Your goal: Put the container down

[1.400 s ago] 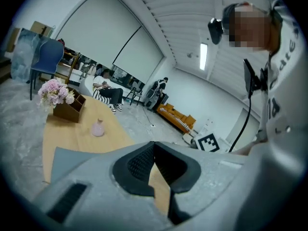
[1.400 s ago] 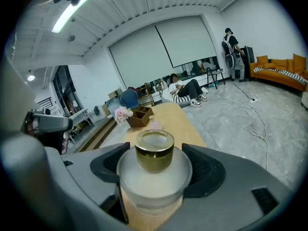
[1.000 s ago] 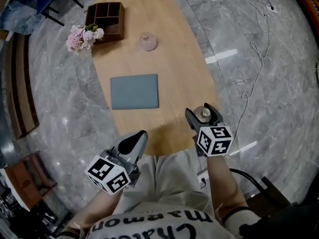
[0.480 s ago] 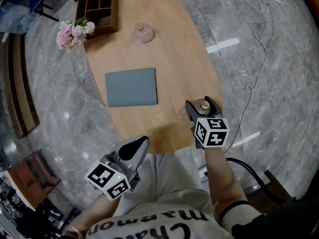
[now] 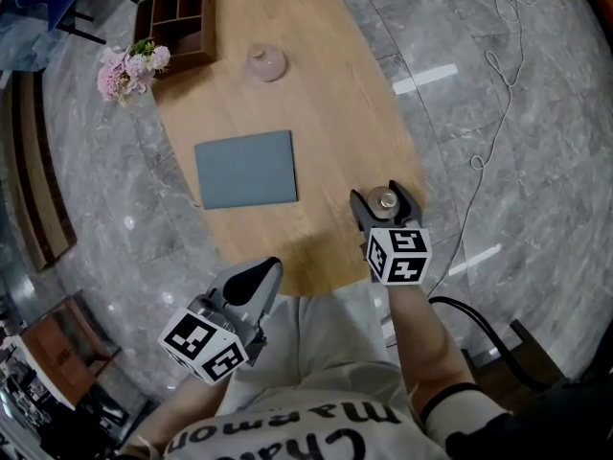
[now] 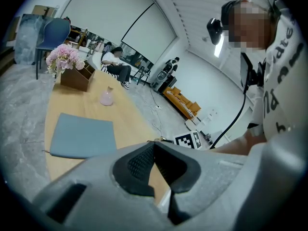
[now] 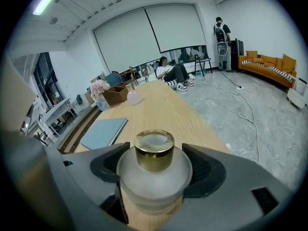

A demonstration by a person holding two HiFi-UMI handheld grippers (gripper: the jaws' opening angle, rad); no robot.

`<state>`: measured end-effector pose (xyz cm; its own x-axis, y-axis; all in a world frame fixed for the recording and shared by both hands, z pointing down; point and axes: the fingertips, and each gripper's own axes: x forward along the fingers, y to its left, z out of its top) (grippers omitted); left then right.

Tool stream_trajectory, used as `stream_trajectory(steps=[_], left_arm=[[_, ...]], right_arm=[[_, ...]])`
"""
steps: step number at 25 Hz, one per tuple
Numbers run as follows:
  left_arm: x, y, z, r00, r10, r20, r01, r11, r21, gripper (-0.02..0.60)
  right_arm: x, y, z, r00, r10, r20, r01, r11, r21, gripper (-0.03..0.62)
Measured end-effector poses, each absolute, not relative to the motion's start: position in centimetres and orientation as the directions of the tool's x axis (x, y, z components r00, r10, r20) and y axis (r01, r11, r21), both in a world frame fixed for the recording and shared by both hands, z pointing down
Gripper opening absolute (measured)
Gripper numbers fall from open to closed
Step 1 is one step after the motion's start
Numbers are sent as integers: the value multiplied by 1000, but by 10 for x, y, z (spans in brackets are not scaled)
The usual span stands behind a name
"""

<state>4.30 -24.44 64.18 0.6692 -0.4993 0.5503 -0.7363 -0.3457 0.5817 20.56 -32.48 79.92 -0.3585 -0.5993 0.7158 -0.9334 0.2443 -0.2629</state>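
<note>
The container (image 5: 388,198) — a frosted bottle with a gold cap (image 7: 154,149) — is between the jaws of the right gripper (image 5: 385,203). The jaws press on its round body from both sides and are held apart only by the bottle. It is to the right of the mat (image 5: 246,168) and a little nearer the person, over the table (image 5: 326,113) close to its near right edge.

Over the last second the whole head view has slid, mat and gripper together, so most of the apparent shift comes from the head. Against the mat, the container has only edged slightly further in over the wood. The grip looks the same as before.

I judge that the carry is about over and the put-down is not yet done: the container is still clamped, so settling it and opening the jaws remain. The right gripper view shows wood directly under the base with no clear gap, so I cannot tell whether it already rests on the table.

The left gripper (image 5: 257,279) has hardly moved. It hangs below and slightly right of the mat, just off the table's near edge and over the person's lap. Its pads (image 6: 139,161) meet at the tips with nothing between them.

Beyond the mat, a pink vase (image 5: 266,62), a wooden box (image 5: 177,17) and flowers (image 5: 124,70) stand well apart from the container — nothing crowds the spot.
</note>
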Motion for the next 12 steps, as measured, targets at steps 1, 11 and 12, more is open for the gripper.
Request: stream_trajectory(steps=[1,11,12], left_arm=[[43,-245,642,669,-500,550,-736,-343,584,14],[42,-244,638,677,-488,551,-729,-349,588,14],[41,-244,637,678,-487,552,-730,-351,587,14]], right_arm=[[205,-325,799,-359,-601,714,-933,249,-260,336],[207,-311,801,-338,-613,714,-940,250,-231,336],[206,-309,801,-332,-613,716,-942,250,-223,336]])
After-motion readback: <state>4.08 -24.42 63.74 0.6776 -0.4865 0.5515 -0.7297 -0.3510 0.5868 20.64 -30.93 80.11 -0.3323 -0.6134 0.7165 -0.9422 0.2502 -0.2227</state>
